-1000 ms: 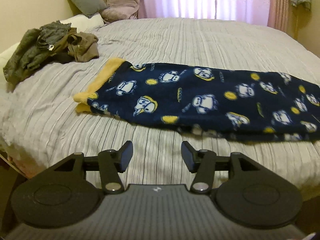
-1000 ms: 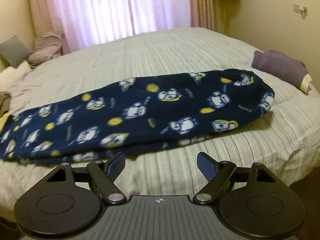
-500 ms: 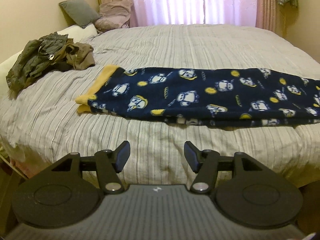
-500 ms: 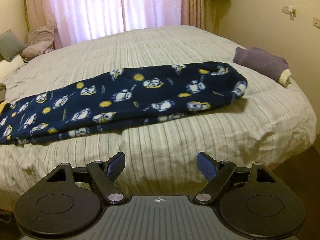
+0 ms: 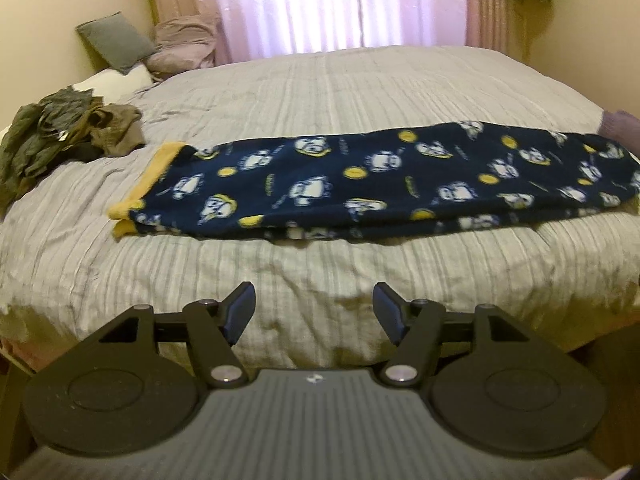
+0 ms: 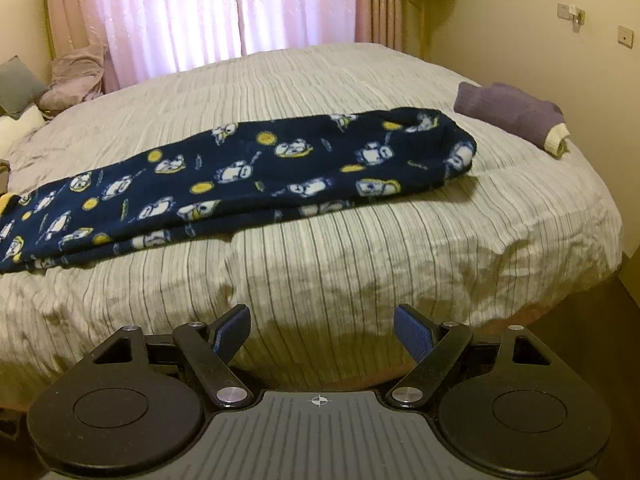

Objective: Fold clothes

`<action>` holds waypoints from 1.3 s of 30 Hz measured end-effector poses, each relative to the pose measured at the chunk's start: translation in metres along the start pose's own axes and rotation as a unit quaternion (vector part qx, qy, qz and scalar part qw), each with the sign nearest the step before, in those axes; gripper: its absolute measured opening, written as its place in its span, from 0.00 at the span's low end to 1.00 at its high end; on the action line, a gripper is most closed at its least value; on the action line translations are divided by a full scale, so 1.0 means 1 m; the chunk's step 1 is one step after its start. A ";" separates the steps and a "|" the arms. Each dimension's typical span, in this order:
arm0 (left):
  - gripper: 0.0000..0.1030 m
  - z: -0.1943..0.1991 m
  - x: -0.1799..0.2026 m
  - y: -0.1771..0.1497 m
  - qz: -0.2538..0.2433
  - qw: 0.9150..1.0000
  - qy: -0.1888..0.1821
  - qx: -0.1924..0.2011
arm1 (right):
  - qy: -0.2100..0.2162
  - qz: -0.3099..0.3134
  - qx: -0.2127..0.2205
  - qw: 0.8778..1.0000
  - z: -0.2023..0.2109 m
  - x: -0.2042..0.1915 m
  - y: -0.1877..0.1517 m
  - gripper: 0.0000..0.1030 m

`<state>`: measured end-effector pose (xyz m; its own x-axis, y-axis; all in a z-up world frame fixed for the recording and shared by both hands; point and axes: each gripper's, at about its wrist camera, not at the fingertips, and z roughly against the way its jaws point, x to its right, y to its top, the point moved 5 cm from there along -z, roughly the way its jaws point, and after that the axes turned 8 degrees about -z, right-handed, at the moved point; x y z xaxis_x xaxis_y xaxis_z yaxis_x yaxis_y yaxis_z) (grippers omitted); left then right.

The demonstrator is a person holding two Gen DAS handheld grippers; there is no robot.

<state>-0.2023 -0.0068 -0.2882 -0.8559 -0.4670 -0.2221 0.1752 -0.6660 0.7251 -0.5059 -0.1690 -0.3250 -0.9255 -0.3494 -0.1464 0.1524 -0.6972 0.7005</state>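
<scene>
Pajama pants [image 5: 380, 184] lie across the bed [image 5: 320, 92]; my left gripper [image 5: 314, 312] and right gripper [image 6: 322, 330] hang near its edge, both spread wide, holding nothing.

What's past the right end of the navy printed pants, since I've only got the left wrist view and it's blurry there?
Observer: A folded purple sweater with a cream cuff lies on the bed, apart from the navy pants.
Operator: How does that end of the pants lie?
Observer: It lies rounded and a little bunched, back from the bed's right edge.
Operator: Is the right gripper on anything?
Observer: No. The right gripper is open and empty, off the near side of the bed, short of the pants.
</scene>
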 end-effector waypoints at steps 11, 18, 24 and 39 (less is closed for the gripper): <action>0.60 -0.001 0.007 -0.006 -0.005 1.000 -0.015 -0.002 | 0.000 0.009 0.000 1.000 0.002 -0.003 -0.007 0.80; 0.60 -0.007 -0.004 -0.012 0.006 1.000 -0.012 -0.010 | 0.013 0.020 0.001 1.000 0.002 -0.017 -0.007 0.80; 0.60 -0.016 -0.029 -0.015 0.058 0.998 -0.030 -0.002 | 0.035 0.036 0.002 0.999 -0.005 -0.034 -0.002 0.80; 0.59 -0.136 -0.222 -0.034 0.459 0.884 -0.086 0.030 | 0.075 -0.087 -0.005 0.993 -0.092 -0.001 0.069 0.80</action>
<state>0.0481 0.0404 -0.3518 -0.4282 -0.6954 0.5772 0.8129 -0.0173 0.5822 -0.4629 -0.2742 -0.3404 -0.8761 -0.3122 -0.3673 -0.0005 -0.7614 0.6483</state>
